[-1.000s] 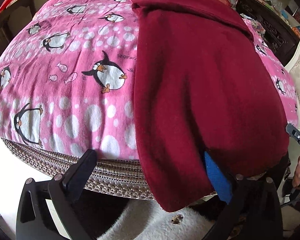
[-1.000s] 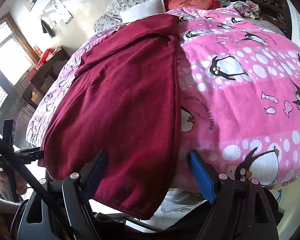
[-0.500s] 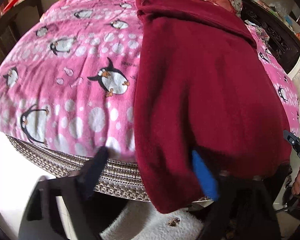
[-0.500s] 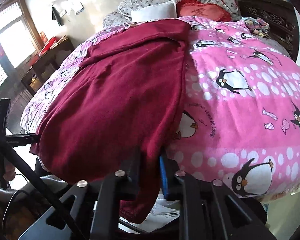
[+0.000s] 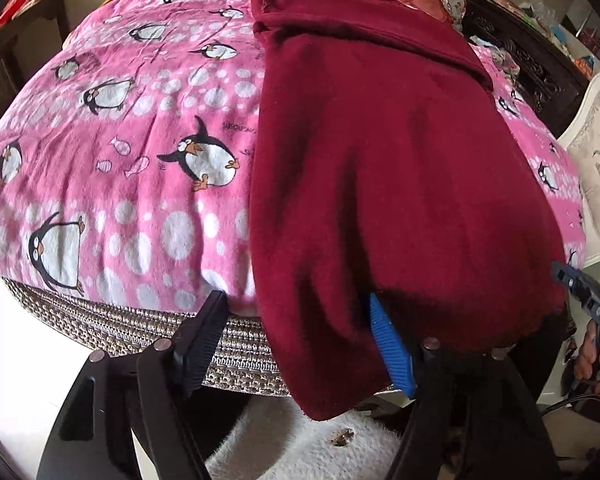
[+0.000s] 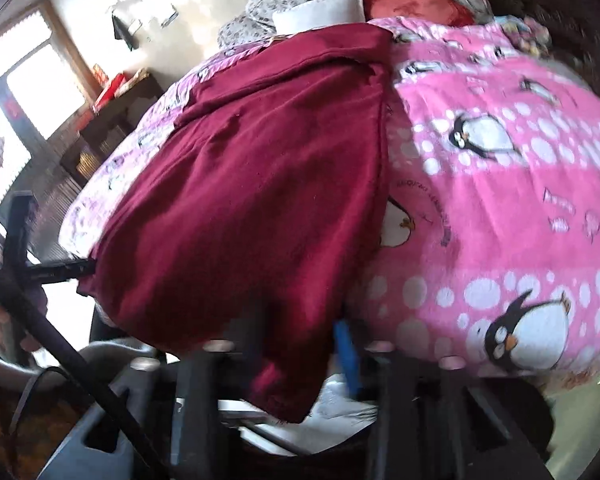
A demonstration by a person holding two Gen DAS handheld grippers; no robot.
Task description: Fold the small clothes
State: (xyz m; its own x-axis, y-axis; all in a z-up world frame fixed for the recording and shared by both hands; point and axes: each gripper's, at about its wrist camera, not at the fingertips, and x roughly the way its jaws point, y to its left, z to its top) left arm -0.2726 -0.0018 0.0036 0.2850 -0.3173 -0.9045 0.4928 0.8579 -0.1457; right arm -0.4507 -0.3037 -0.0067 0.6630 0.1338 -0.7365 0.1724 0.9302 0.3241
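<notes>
Two grippers sit at the near hem of the dark red fleece garment (image 5: 380, 160), which lies lengthwise on the pink penguin-print blanket (image 5: 120, 140) w/ its hem hanging over the bed edge. Left gripper (image 5: 296, 328) is spread wide, blue finger tucked under the hem, black one off to the side on bare blanket; right gripper (image 6: 300, 344) is blurred, looks nearly pinched on the hem but can't tell for sure. Step looks like grabbing hem corners for a lengthwise fold; next, left should shift over the cloth & clamp, then both lift & carry the hem toward the far end.
</notes>
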